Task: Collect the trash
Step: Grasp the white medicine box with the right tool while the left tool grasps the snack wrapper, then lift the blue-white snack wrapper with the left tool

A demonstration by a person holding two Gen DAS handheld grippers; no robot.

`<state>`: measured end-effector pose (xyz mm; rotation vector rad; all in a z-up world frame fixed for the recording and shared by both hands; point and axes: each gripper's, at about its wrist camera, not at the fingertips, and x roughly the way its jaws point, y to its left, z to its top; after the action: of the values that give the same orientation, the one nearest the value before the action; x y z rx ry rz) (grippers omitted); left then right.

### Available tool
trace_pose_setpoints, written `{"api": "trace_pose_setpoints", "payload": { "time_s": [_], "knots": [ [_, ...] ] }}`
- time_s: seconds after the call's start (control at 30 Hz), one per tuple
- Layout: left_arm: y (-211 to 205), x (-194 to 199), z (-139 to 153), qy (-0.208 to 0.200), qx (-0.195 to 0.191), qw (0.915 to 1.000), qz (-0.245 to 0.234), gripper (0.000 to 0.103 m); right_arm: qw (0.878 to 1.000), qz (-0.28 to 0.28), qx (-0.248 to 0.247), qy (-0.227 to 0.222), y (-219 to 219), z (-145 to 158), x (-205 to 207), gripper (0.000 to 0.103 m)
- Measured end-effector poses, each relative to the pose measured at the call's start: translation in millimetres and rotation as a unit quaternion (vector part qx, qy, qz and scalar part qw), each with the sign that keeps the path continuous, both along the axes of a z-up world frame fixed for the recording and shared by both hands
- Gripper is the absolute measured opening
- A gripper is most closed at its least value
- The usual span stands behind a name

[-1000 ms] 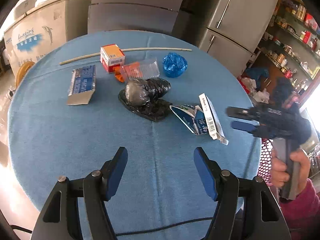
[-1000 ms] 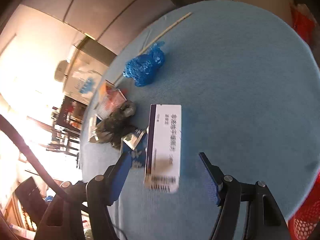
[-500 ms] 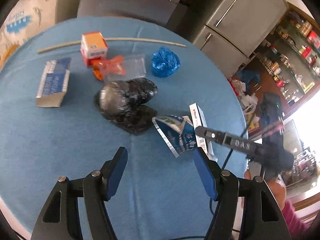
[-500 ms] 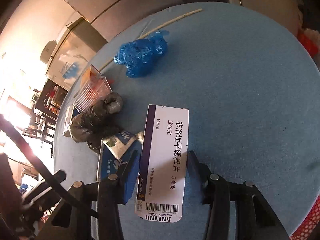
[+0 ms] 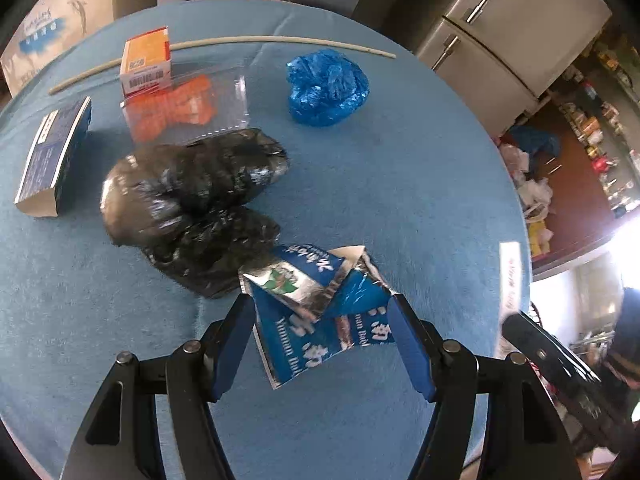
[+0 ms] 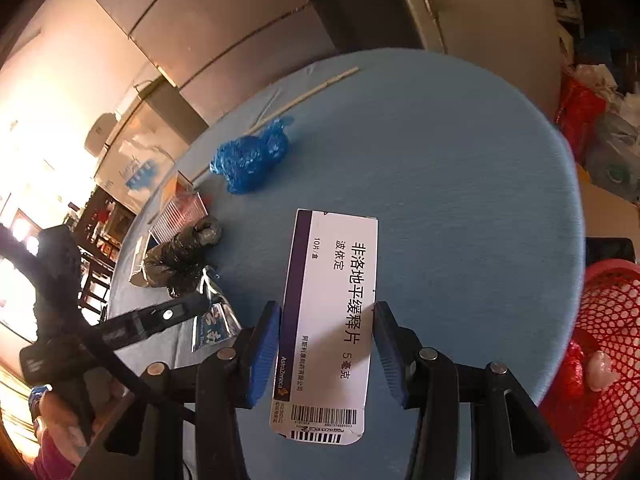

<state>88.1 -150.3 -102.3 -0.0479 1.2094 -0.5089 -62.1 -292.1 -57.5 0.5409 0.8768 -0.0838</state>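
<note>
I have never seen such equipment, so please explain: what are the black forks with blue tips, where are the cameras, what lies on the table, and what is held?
No machine: a person holds one two-finger tool in each hand, with a camera on each looking along its fingers. The right tool has just closed on a white medicine box with a purple stripe. The left tool is open around a torn blue foil packet. On the round blue table lie a black plastic bag, a crumpled blue plastic bag, more boxes and a thin stick. A red mesh basket stands beside.

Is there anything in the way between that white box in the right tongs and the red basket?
Nothing visible: the white medicine box is clamped in the right tongs, and only bare blue tabletop lies between it and the red mesh basket.
</note>
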Motion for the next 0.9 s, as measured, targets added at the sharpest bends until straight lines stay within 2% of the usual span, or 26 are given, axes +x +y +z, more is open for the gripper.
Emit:
{"api": "trace_pose_setpoints", "payload": {
  "time_s": [0.2,0.4,0.53,0.8,0.9],
  "knots": [
    [-22.4,-0.2,-1.8,-0.011,0.037,0.9992,0.007,0.074,1.0,0.001,-0.002,-0.017,-4.9,-4.1,-16.2,0.05],
    [-42.8,-5.3,-7.8,-0.006,0.049,0.9988,0.006,0.074,1.0,-0.003,-0.003,-0.022,-12.1,-9.0,-26.0,0.05],
    [-44.8,-6.3,-0.2,-0.005,0.022,0.9997,0.009,0.074,1.0,-0.004,-0.007,-0.027,-17.3,-9.3,-32.9,0.05],
    [-42.0,6.9,-5.4,0.0,0.012,0.9998,0.016,0.074,1.0,0.0,0.012,-0.029,-20.5,-15.5,-33.5,0.05],
    [-38.0,5.8,-6.0,-0.012,0.004,0.9999,0.01,0.073,1.0,0.001,0.013,-0.028,-20.2,-17.6,-32.1,0.05]
  ]
}}
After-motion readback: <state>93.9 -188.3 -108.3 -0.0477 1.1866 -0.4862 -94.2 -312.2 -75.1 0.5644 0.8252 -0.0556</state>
